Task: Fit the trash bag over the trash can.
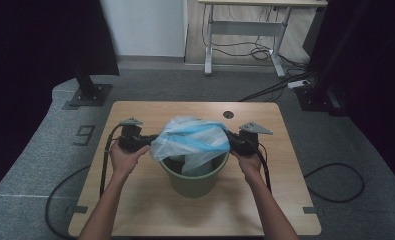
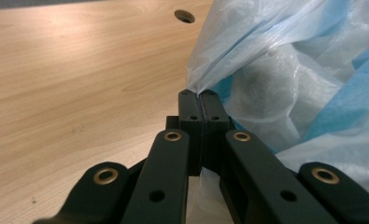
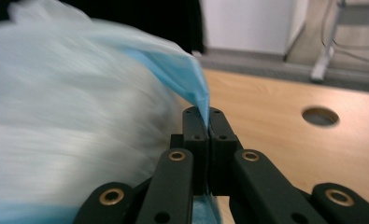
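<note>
A thin plastic bag [image 1: 192, 138], translucent white with blue bands, is stretched over a green bucket [image 1: 195, 179] at the table's middle. My left gripper [image 1: 151, 139] is shut on the bag's left edge, and in the left gripper view the film [image 2: 275, 70] is pinched between the closed jaws of that gripper [image 2: 200, 94]. On the other side my right gripper [image 1: 230, 139] is shut on the bag's right edge. The right gripper view shows a blue fold of the bag [image 3: 187, 70] caught in the closed right gripper [image 3: 208, 112]. Part of the bag hangs inside the bucket.
The wooden table [image 1: 135, 200] has a round cable hole [image 1: 228, 114] behind the bucket. Cables trail from both grippers over the table's edges to the grey floor. A desk frame [image 1: 245, 30] and dark stands are beyond the table.
</note>
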The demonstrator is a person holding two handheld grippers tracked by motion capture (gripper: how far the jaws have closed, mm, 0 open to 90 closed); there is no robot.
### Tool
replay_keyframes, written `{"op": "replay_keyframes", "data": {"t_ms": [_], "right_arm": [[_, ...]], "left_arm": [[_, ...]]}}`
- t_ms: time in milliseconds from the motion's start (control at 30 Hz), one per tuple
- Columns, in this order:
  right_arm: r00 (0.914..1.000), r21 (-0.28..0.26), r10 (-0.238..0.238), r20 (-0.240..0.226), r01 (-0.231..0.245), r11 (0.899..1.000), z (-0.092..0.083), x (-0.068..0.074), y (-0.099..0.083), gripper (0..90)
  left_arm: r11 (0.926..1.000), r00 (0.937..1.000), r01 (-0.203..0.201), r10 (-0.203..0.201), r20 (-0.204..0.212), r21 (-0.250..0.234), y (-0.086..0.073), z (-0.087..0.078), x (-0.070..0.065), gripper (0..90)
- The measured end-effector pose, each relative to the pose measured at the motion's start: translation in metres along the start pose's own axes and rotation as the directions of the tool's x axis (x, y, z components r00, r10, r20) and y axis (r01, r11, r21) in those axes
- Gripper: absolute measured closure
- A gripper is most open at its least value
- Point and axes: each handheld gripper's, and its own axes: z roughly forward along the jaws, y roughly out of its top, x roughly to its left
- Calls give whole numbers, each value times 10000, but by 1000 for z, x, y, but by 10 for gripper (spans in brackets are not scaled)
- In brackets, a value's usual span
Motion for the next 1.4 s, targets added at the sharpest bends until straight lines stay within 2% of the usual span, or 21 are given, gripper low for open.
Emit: {"op": "replay_keyframes", "data": {"t_ms": [167, 300, 467, 633, 733, 800, 900, 1000, 1033, 1100, 1133, 1300, 1400], "right_arm": [[9995, 201, 273, -184, -269, 9994, 7, -4, -4, 880], [9994, -94, 309, -151, -311, 9995, 3, -6, -2, 879], [9998, -882, 203, -81, -209, 9959, -18, -14, 8, 883], [10000, -1148, -18, -11, 17, 9934, -28, -15, 12, 884], [9992, -1133, 351, -183, -369, 9929, -26, -21, 17, 884], [9990, -1125, 404, -169, -421, 9928, -24, -23, 19, 884], [9990, -955, 434, -133, -445, 9944, -15, -25, 22, 884], [9991, -517, 418, -14, -418, 9978, -3, -25, 22, 884], [9992, -121, 382, 81, -381, 9992, 6, -25, 19, 884], [9993, 55, 357, 109, -358, 9993, 10, -24, 18, 884], [9993, 295, 366, 111, -370, 9989, 16, -23, 15, 884], [9997, 720, 222, 110, -230, 9971, 26, -20, 11, 885], [9996, 1047, 289, -31, -284, 9941, 32, -20, 8, 885]], "left_arm": [[9999, 9999, 92, -92, 59, 128, 2, 5, 0, 893], [9999, 9999, -94, 94, -37, 72, 2, 2, -3, 891], [9991, 9997, -189, 184, -140, -369, 4, -7, -4, 891], [9956, 9987, -432, 409, -297, -828, 11, -14, -8, 893], [9964, 9982, -433, 401, -445, -725, 21, -11, -6, 893], [9969, 9979, -416, 382, -522, -669, 22, -9, -5, 893], [9989, 9977, -180, 151, -656, -438, 25, -3, 1, 893], [9999, 9967, -76, 65, -814, -136, 24, 5, 5, 893], [10000, 9967, -41, 38, -811, -45, 24, 7, 6, 893], [9998, 9966, 81, -67, -821, 166, 23, 12, 9, 893], [9993, 9971, 190, -166, -749, 317, 22, 16, 11, 893], [9981, 9977, 319, -286, -622, 533, 19, 21, 14, 893], [9960, 9977, 488, -450, -510, 749, 18, 24, 16, 894]]}}
